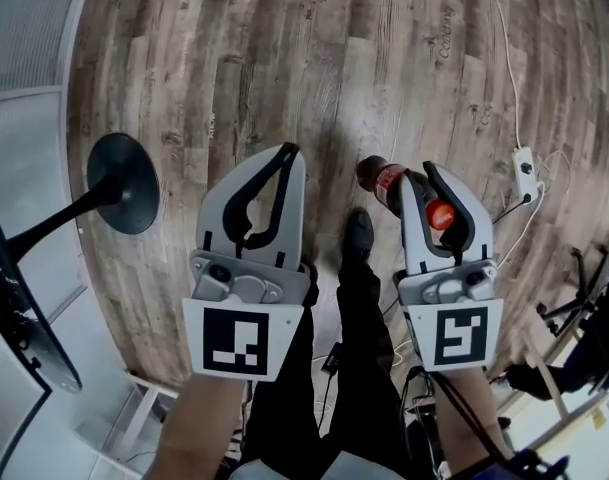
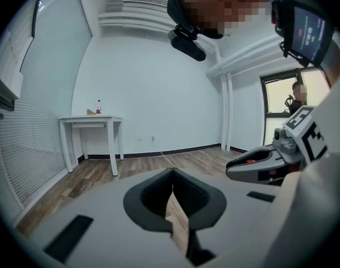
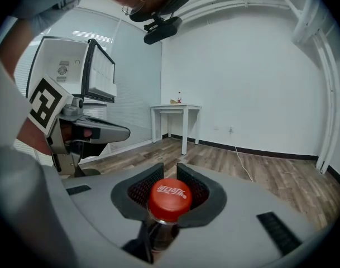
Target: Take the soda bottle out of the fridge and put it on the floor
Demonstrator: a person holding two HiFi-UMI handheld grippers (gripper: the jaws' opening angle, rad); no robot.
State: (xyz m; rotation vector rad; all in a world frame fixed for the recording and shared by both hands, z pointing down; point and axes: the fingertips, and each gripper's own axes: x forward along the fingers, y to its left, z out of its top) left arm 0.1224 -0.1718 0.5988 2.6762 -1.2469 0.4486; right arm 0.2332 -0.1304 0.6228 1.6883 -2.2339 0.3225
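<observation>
Right gripper view: right claw (image 3: 168, 172) grips the soda bottle (image 3: 168, 199) under its cap, body hanging beneath; left claw (image 2: 172, 175) clenched, empty. Best keep it upright, seating the base flat on the floor (image 1: 284, 58) before releasing.

The left gripper (image 1: 287, 151) points toward twelve o'clock, jaws together and empty. The right gripper (image 1: 424, 174), at its three o'clock, points likewise, clamped on the neck of the soda bottle (image 1: 384, 180).
</observation>
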